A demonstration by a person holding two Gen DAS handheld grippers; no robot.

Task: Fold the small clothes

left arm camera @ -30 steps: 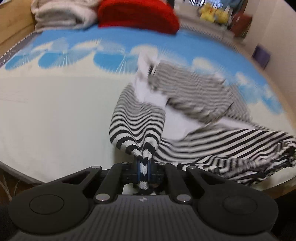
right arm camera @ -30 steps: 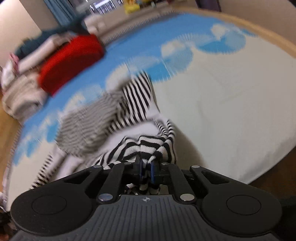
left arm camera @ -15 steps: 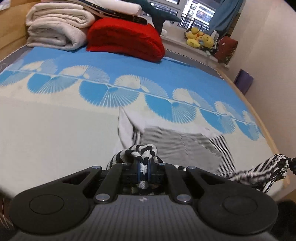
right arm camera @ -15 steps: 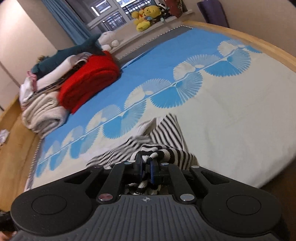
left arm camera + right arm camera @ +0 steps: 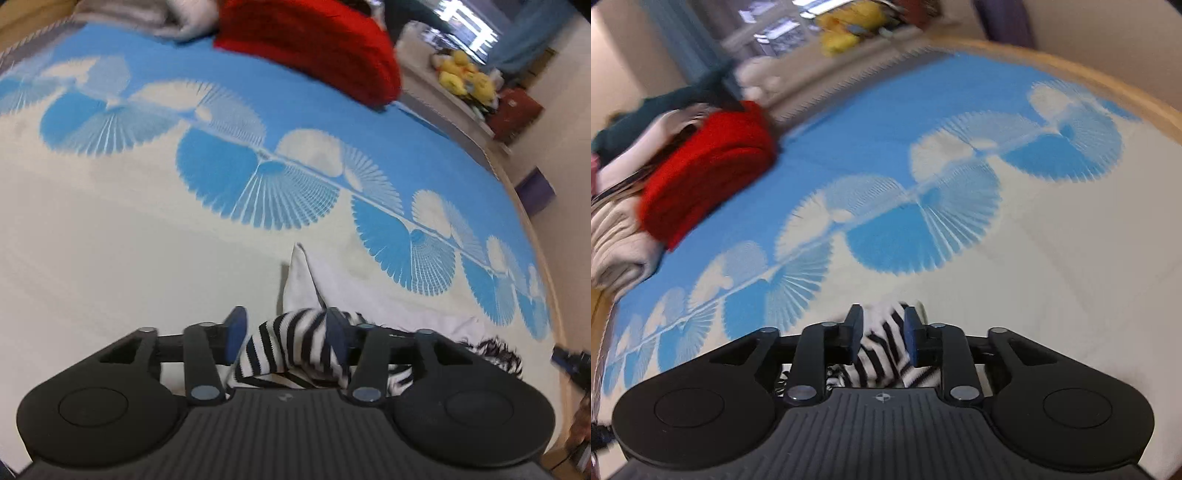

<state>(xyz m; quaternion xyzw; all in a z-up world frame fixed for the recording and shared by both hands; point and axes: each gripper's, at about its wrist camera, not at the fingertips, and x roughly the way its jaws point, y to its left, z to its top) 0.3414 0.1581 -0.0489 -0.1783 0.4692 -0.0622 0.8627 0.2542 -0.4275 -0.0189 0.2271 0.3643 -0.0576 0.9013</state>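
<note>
Both tools have just been opening, the left tool (image 5: 286, 332) wide and the right tool (image 5: 882, 334) narrower, letting go of the striped garment (image 5: 291, 347), which lies between their jaws on the bed (image 5: 110, 258), so this fold looks laid down.

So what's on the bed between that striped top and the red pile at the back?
Nothing: in the left wrist view, only bare blue-and-cream bedspread lies between the striped garment and the red pile.
</note>
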